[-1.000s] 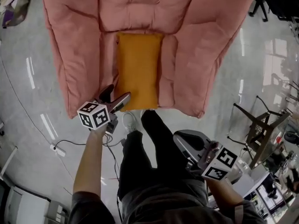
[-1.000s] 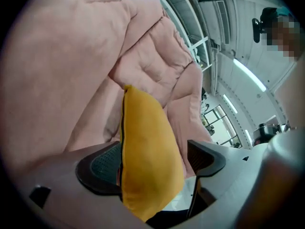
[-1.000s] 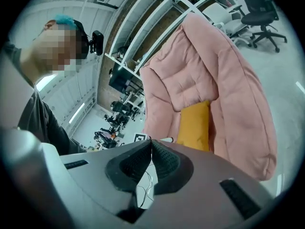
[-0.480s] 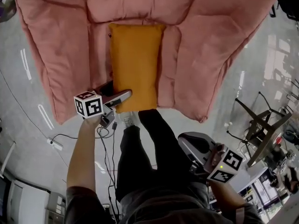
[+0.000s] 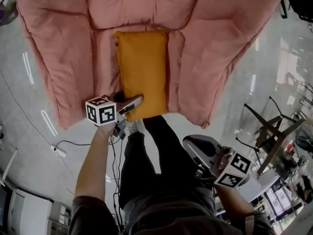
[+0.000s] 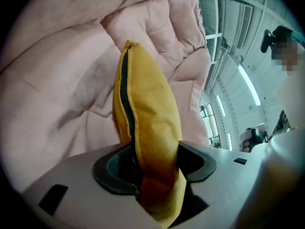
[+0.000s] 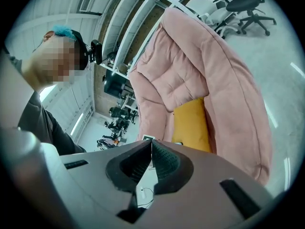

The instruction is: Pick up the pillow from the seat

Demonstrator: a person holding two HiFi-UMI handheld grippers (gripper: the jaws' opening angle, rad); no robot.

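- The orange-yellow pillow (image 5: 144,67) lies lengthwise in the middle of the frame in the head view, in the hollow of a pink padded seat (image 5: 63,58). Its far end is against the tufted backrest.
- The left gripper (image 5: 132,103) is at the pillow's near left corner, just below frame centre. Its marker cube (image 5: 101,110) sits to the left of the jaws.
- In the left gripper view, the jaws of the left gripper (image 6: 155,161) have just been closing. The pillow's edge stands between them, squeezed by the pads. The dark zip (image 6: 125,94) runs up the pillow's left side.
- The right gripper (image 5: 193,143) is at the lower right of the head view, well apart from the seat, above the person's dark trouser leg (image 5: 146,160).
- In the right gripper view, the right gripper (image 7: 151,149) has its jaws pressed together with nothing between them. The pillow (image 7: 193,123) and seat (image 7: 228,94) show beyond, right of centre.
- A cable (image 5: 73,143) trails on the grey floor (image 5: 29,146) at the left.
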